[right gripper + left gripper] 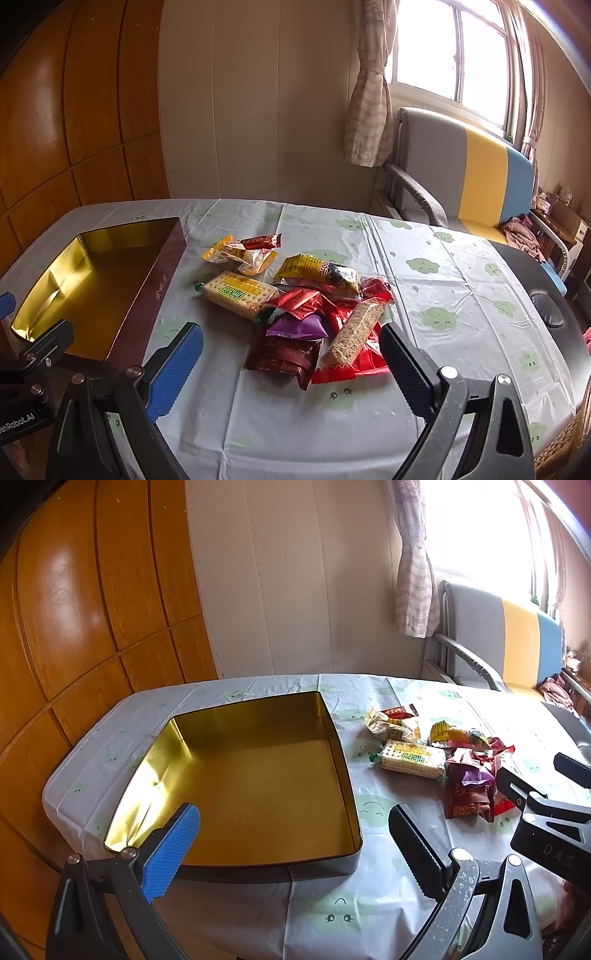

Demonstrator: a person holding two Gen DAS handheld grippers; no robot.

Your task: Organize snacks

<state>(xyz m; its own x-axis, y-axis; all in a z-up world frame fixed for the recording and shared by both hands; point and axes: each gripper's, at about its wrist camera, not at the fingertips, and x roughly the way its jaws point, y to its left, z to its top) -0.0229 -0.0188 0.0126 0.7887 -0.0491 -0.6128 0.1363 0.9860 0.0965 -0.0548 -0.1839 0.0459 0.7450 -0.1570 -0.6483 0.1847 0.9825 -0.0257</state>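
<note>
A square gold-lined tin (258, 775) sits open on the tablecloth (424, 295), nothing inside it. The left gripper (295, 843) hangs over the tin's near right corner with its jaws spread wide and nothing between them, the blue pad (173, 853) above the tin's near wall. To the right of the tin, well apart from it, lies the heap of snacks: a cracker pack (238, 295) nearest the tin, a yellow packet (317, 273) beyond it, small red wrappers (295, 301), a purple packet (297, 326), a dark red pack (284, 356) and a sesame bar (354, 334) in clear wrap lying across a red one. The right gripper (291, 363) hovers at the near edge of that heap, jaws wide, gripping nothing.
</note>
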